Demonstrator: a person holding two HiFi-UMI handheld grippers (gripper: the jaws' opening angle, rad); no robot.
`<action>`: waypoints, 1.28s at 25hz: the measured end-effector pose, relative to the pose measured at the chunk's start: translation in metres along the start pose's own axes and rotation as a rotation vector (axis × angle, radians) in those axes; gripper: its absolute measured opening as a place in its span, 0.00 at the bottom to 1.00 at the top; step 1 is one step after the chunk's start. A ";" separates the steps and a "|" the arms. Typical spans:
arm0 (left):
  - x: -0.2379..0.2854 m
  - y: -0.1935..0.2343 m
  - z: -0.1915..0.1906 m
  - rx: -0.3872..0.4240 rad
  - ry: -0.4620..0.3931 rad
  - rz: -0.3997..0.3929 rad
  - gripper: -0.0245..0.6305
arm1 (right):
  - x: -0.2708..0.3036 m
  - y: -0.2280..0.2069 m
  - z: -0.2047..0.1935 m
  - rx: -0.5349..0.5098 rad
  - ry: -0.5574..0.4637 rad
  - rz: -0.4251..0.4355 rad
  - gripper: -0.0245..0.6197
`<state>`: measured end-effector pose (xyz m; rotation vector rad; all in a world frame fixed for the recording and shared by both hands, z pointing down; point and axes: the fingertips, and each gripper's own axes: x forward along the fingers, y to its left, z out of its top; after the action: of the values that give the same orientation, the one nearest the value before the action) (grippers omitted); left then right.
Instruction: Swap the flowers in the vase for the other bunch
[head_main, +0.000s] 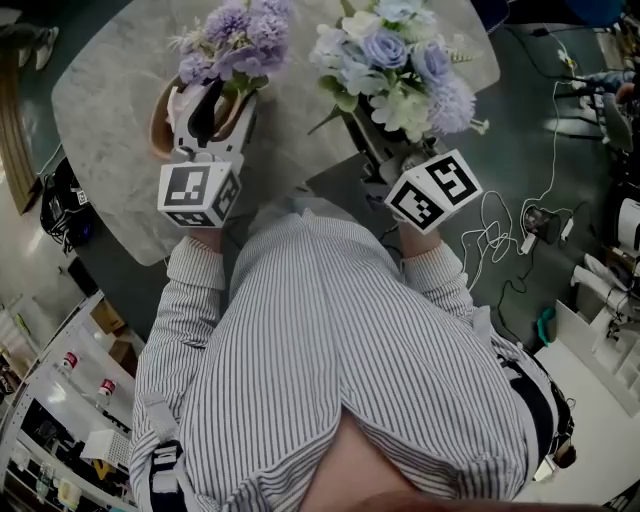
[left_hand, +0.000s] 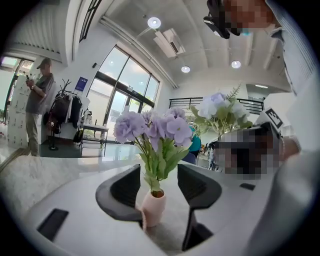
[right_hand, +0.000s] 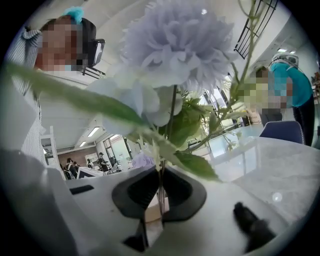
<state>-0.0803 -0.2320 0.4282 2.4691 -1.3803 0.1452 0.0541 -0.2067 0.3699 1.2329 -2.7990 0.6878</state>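
A small pink vase with purple flowers stands on the marble table. It lies between the jaws of my left gripper, which are wide open; the vase is close to the left jaw and well apart from the right one. In the head view the purple flowers rise just beyond the left gripper. My right gripper is shut on the thin stems of the blue and white bunch, held upright to the right of the vase. Its jaws are hidden under the blooms in the head view.
The table's near edge runs just in front of my striped shirt. Cables and gear lie on the dark floor at right. A person stands far left beyond the table, another in teal by a blue chair.
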 end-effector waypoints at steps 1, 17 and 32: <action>-0.002 -0.001 0.002 0.002 -0.004 0.001 0.37 | 0.000 0.001 0.002 -0.004 -0.005 0.005 0.08; -0.040 -0.019 0.047 0.041 -0.120 0.019 0.37 | 0.000 0.023 0.031 -0.050 -0.064 0.084 0.08; -0.064 -0.028 0.070 0.048 -0.213 -0.002 0.20 | 0.000 0.032 0.042 -0.049 -0.118 0.098 0.08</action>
<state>-0.0948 -0.1885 0.3407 2.5870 -1.4730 -0.0893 0.0384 -0.2042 0.3189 1.1728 -2.9697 0.5637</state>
